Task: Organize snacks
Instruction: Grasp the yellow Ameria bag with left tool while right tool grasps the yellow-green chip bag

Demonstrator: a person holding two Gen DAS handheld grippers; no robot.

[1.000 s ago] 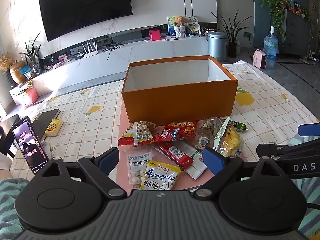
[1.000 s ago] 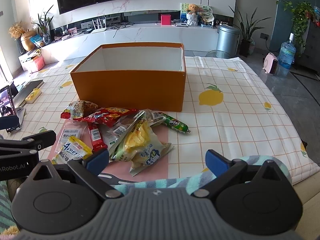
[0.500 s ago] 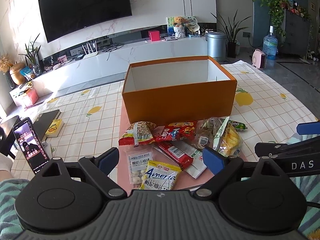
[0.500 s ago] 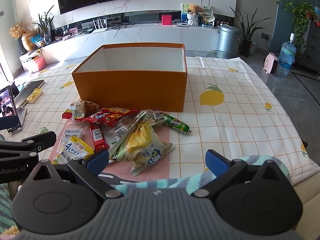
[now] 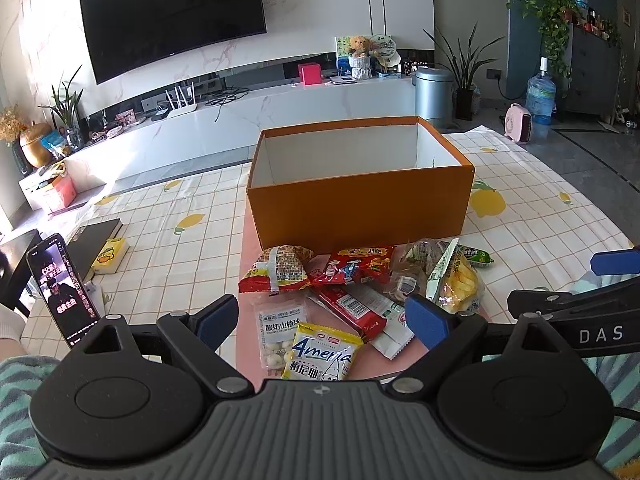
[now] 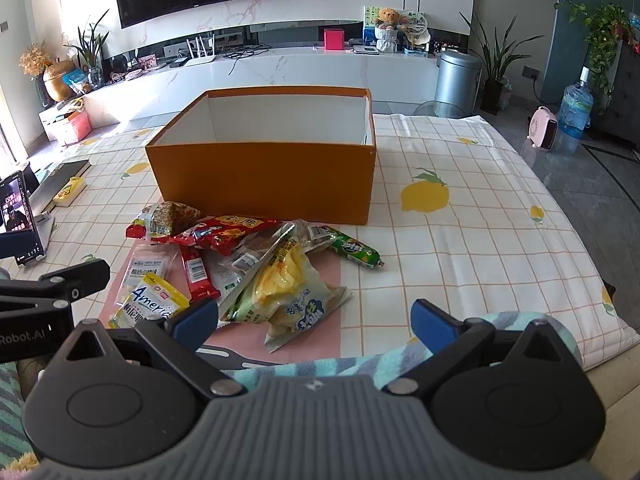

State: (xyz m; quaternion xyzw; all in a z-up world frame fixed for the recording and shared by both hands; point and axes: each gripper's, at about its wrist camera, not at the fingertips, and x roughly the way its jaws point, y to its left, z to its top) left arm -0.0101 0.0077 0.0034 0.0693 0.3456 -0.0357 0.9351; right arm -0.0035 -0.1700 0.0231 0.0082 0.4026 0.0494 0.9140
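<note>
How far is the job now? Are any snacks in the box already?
Nothing looks done yet: the visible inside of the orange box shows only white walls, though its floor is hidden. Nothing is in hand: the left gripper and right gripper are both open and empty. All is left: the snack pile, including the yellow bag and green sausage, lies on the table in front of the box.
</note>
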